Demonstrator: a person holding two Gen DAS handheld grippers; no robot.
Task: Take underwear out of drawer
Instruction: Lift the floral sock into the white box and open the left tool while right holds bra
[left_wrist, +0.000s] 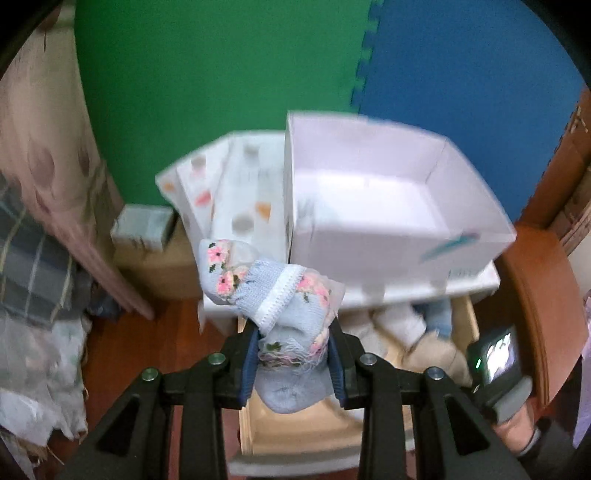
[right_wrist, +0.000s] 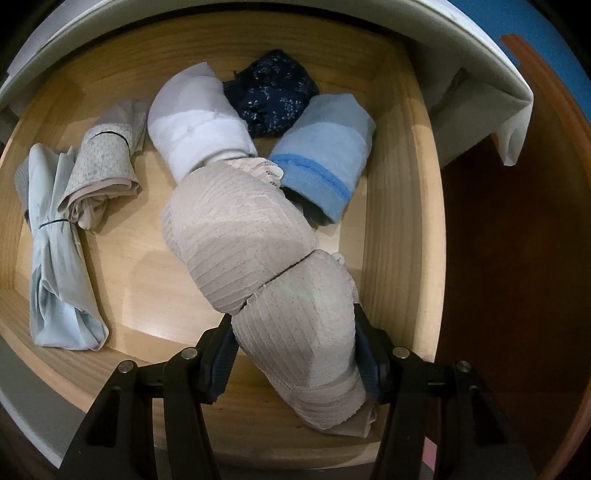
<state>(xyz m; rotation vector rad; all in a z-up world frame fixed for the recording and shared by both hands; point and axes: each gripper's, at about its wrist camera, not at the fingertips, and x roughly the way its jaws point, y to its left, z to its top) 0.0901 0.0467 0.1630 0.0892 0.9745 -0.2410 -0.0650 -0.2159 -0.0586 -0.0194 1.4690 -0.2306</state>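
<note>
Right now I have my left tool (left_wrist: 293, 354) pinching a rolled light-blue knit piece with pink flowers (left_wrist: 269, 295), pads pressed on both its flanks so the bundle stands out past the tips towards 12 o'clock. I keep it clamped at the middle so the roll does not come undone. It hangs above the drawer (left_wrist: 306, 432), with the white box (left_wrist: 369, 206) at 1 o'clock beyond it, which I judge a likely drop spot.

My right tool (right_wrist: 295, 354) points almost straight down into the wooden drawer (right_wrist: 399, 184) and straddles the near end of a beige ribbed bundle (right_wrist: 258, 258); the pads touch its sides, a grip I reckon is set. That bundle runs off towards 11 o'clock. A white roll (right_wrist: 195, 122), a navy piece (right_wrist: 273, 96) and a blue-banded roll (right_wrist: 325, 147) lie beyond, two pale rolls (right_wrist: 74, 206) at 9 o'clock.
</note>
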